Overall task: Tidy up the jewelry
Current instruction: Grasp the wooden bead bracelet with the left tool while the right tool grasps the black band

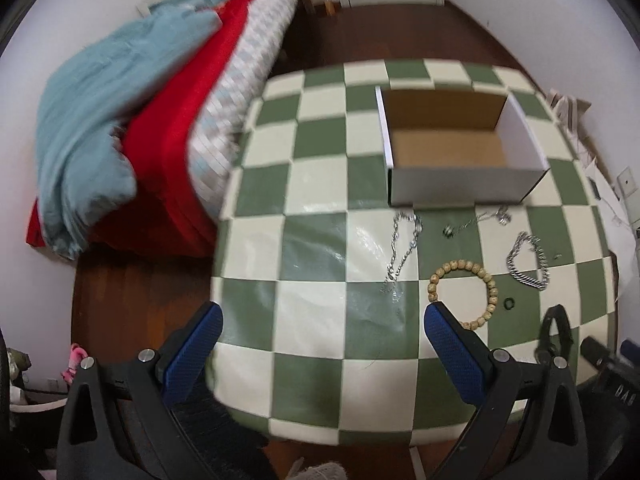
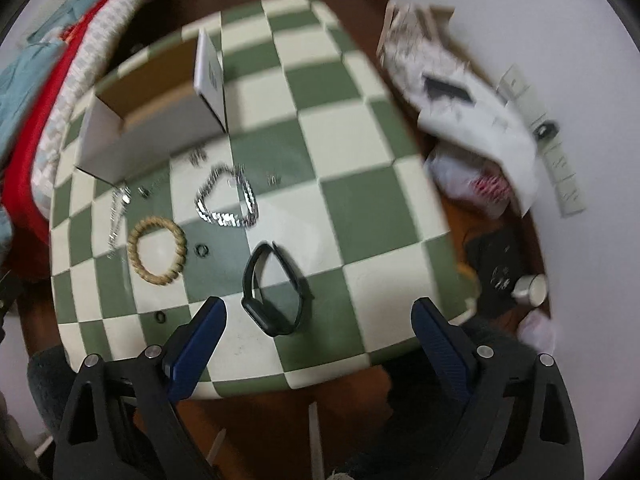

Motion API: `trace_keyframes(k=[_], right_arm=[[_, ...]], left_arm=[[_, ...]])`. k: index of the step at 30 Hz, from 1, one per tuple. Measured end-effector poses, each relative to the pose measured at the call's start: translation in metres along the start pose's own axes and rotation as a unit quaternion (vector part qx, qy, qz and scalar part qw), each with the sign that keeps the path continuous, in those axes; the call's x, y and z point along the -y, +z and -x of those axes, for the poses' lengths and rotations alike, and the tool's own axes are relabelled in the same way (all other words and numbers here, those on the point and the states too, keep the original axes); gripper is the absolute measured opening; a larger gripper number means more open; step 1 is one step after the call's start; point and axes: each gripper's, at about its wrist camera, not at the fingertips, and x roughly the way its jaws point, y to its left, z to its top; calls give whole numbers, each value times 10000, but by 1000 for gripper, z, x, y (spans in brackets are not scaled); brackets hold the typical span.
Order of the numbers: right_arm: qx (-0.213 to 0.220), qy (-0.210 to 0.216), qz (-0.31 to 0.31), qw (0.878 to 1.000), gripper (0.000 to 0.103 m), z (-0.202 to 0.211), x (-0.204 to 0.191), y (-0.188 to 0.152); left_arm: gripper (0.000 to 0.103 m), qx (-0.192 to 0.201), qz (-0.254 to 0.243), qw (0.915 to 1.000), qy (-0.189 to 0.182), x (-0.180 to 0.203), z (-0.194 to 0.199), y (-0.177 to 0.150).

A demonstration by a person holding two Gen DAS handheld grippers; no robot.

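Note:
An empty open white cardboard box (image 1: 460,188) (image 2: 132,136) stands on the green-and-cream checked table (image 1: 312,248) (image 2: 360,200). In front of it lie a thin silver chain (image 1: 402,252) (image 2: 118,212), a wooden bead bracelet (image 1: 490,280) (image 2: 138,256), a chunky silver bracelet (image 1: 528,268) (image 2: 224,216), a black wristband (image 2: 272,312) (image 1: 556,332), small dark rings (image 1: 509,303) (image 2: 201,250) and small earrings (image 1: 500,214). My left gripper (image 1: 320,320) is open and empty above the table's near edge. My right gripper (image 2: 320,312) is open and empty, just short of the wristband.
A pile of blue, red and checked bedding (image 1: 140,128) lies to the left of the table. White bags and papers (image 2: 472,92) and a black item (image 2: 496,272) lie on the wooden floor to the right, beside a white wall.

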Motion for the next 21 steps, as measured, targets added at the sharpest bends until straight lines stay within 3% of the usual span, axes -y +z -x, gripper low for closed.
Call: trace_keyframes(k=[10,15,17,19,20,21], right_arm=[[-523,311,-32,9981,94,-58,-11,-3],[-684,260,23,9973,95,-70,-15,-7],[-639,158,87,9978,96,-70,-19,-7],[-622,65,152,9979,96,-70,-23,-7],[-614,12,192,9979,95,-69,-25,-8],[-611,-44,231,9979,95,-69,-28,-8]], left_arm=[[99,-881,61,9941,-632,37,-77,6],[71,-1119,-10,9897,-894,57,-101,6],[66,-1144,-85,9889,-946,64,-105,5],[61,-932,-141,9907,-985,68,-101,5],[55,-868,-186,9910,-1003,70,-99,5],[38,-798,-234,9903,-1111,72,-96,5]])
